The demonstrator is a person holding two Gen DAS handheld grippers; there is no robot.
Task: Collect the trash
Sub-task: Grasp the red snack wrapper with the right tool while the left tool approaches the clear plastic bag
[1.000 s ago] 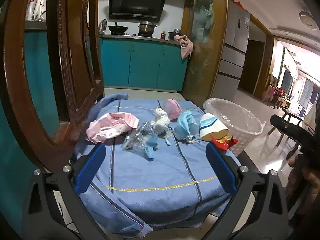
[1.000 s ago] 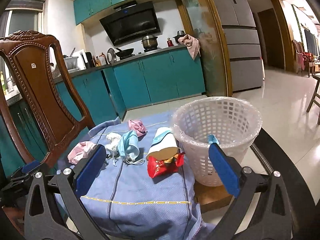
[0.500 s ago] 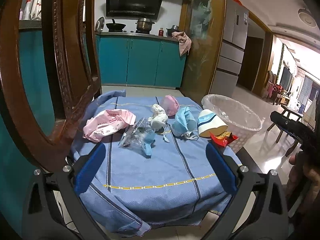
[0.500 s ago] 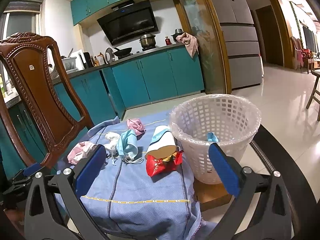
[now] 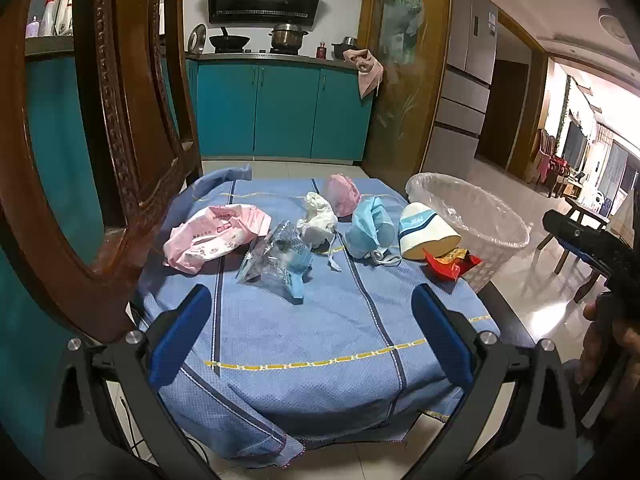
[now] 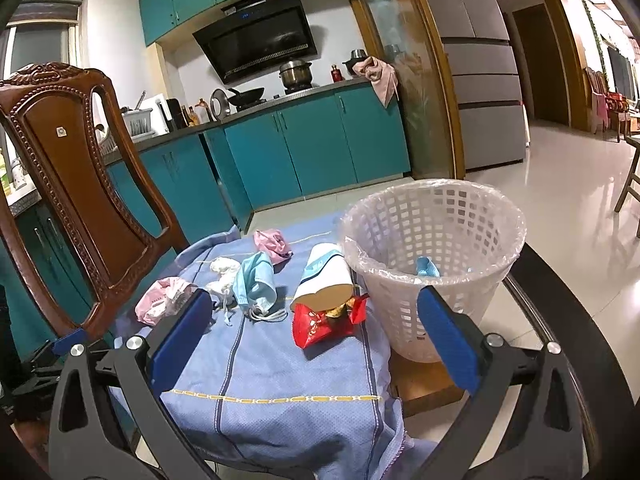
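Observation:
Several trash pieces lie on a blue cloth (image 5: 320, 320): a pink wipes pack (image 5: 212, 236), a clear plastic wrapper (image 5: 276, 260), a white tissue (image 5: 318, 222), a pink mask (image 5: 342, 194), a blue mask (image 5: 370, 230), a tipped paper cup (image 5: 424, 232) and a red snack wrapper (image 5: 450, 266). A white lined basket (image 6: 436, 256) stands at the right with a blue scrap inside. My left gripper (image 5: 312, 336) is open and empty before the table's near edge. My right gripper (image 6: 312, 336) is open and empty, short of the red wrapper (image 6: 324, 322) and cup (image 6: 326, 280).
A carved wooden chair (image 6: 68, 172) stands close on the left and fills the left side of the left wrist view (image 5: 120, 140). Teal kitchen cabinets (image 5: 280, 112) and a fridge (image 6: 480, 64) are behind. The table's dark rim (image 6: 560, 292) curves past the basket.
Both grippers have drawn back and risen a little, so the table sits slightly lower in both views. Both stay open. No trash has moved.

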